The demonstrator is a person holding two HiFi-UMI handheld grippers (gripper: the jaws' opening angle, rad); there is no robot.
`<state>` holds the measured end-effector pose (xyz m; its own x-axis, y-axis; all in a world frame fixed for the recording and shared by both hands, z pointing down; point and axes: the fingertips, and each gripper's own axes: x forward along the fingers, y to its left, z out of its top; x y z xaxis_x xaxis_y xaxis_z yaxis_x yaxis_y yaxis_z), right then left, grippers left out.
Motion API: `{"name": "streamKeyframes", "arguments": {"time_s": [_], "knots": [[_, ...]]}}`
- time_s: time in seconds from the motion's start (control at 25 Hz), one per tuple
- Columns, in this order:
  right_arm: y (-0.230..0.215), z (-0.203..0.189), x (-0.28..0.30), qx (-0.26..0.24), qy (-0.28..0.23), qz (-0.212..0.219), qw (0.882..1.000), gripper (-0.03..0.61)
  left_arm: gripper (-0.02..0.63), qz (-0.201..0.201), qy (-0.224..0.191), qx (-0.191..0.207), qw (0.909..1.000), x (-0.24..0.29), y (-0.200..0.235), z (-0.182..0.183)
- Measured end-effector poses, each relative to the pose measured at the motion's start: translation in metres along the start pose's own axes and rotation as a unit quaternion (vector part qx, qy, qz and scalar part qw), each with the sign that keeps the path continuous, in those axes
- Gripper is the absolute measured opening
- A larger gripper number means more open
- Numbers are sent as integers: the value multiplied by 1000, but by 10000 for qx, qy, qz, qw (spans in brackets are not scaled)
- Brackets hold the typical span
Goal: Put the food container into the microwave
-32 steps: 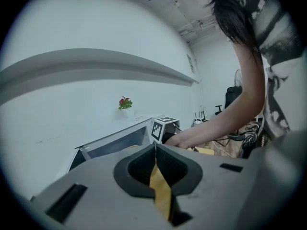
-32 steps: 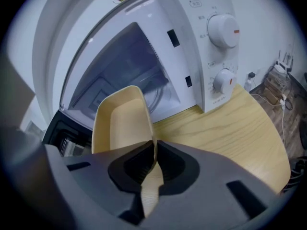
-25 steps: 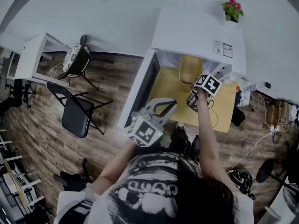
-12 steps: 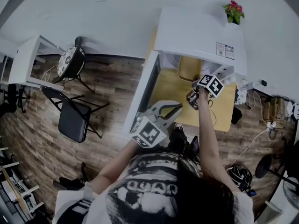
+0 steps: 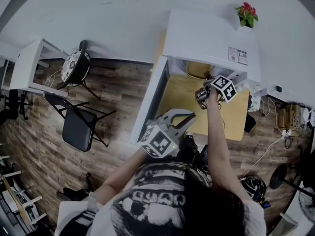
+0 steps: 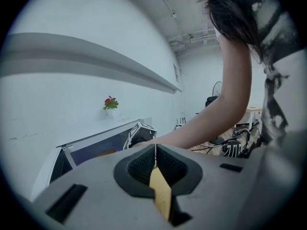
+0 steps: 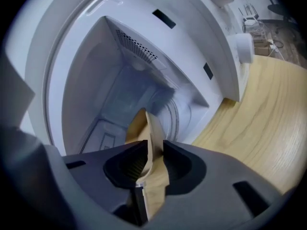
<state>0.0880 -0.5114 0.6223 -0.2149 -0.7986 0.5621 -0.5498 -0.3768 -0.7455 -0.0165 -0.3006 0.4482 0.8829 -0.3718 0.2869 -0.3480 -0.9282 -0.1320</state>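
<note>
The white microwave (image 5: 206, 33) stands on a wooden table (image 5: 179, 95) with its door (image 5: 150, 100) swung open to the left. My right gripper (image 5: 203, 95) is shut on the rim of a tan food container (image 5: 197, 71), which sits partly under the microwave's top edge. In the right gripper view the container (image 7: 147, 126) stands between the jaws of the right gripper (image 7: 149, 164), pointing into the lit cavity (image 7: 124, 80). My left gripper (image 5: 189, 116) hovers shut and empty near the door's front edge. The left gripper (image 6: 155, 164) shows its pads pressed together.
A potted flower (image 5: 247, 11) stands on the microwave's top. The control knob (image 7: 243, 47) is right of the cavity. A folding chair (image 5: 78, 124), a round-seat chair (image 5: 76, 63) and a white desk (image 5: 29, 63) stand on the left. Cables (image 5: 285, 117) lie at the right.
My right gripper has carried the container forward, so more of it lies inside the microwave opening. The left gripper has drifted slightly right, still shut.
</note>
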Motion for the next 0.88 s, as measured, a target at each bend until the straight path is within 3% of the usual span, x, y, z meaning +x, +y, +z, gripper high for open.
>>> {"name": "streamKeyframes", "arguments": {"time_s": [0.28,0.6,0.88], "knots": [[14,8,1,281,-282,644,9971,103,8,13,34,28,10000,-1,1,-2],[27,-10,-28,-504,-170,900,9945,103,8,-108,-150,2,9998,-7,0,3],[19,-38,-89,-1176,-249,908,9886,100,8,-551,-386,-82,9977,-18,-15,8]]}}
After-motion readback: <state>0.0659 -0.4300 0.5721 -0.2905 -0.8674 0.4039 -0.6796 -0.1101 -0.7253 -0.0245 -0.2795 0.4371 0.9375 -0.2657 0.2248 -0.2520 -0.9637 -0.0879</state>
